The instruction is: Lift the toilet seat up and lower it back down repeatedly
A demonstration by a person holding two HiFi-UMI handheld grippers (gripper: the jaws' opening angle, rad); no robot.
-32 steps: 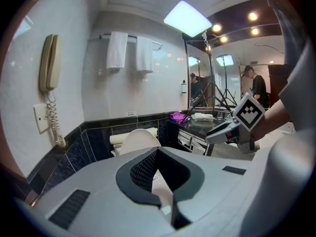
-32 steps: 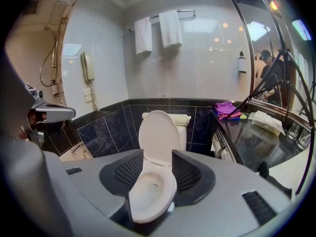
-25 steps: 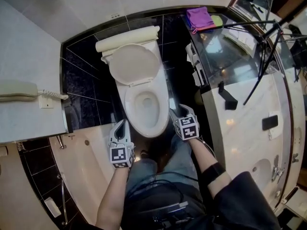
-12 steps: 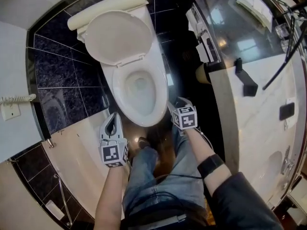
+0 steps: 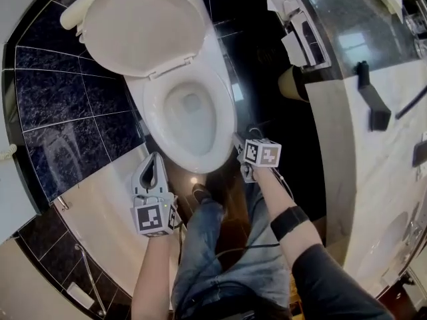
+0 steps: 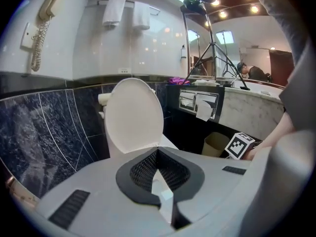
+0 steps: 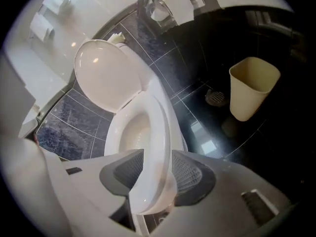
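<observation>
The white toilet has its lid (image 5: 143,25) up against the tank and its seat (image 5: 223,122) lying flat on the bowl. My right gripper (image 5: 240,149) is at the seat's front right rim. In the right gripper view the seat (image 7: 160,127) runs between the two pads, and the right gripper (image 7: 155,174) is shut on it. My left gripper (image 5: 155,157) hangs left of the bowl's front, apart from it. Its tips meet in the left gripper view, so the left gripper (image 6: 158,152) is shut on nothing and points at the raised lid (image 6: 133,115).
A cream waste bin (image 7: 252,85) stands on the black floor right of the toilet, under a wall paper holder (image 5: 297,29). A marble counter (image 5: 373,165) runs along the right. A cream ledge (image 5: 100,205) lies at the left. The person's legs stand before the bowl.
The head view has dropped closer to the toilet. My right gripper has come in onto the seat's front right rim. The left gripper keeps its place beside the bowl. The seat stays down.
</observation>
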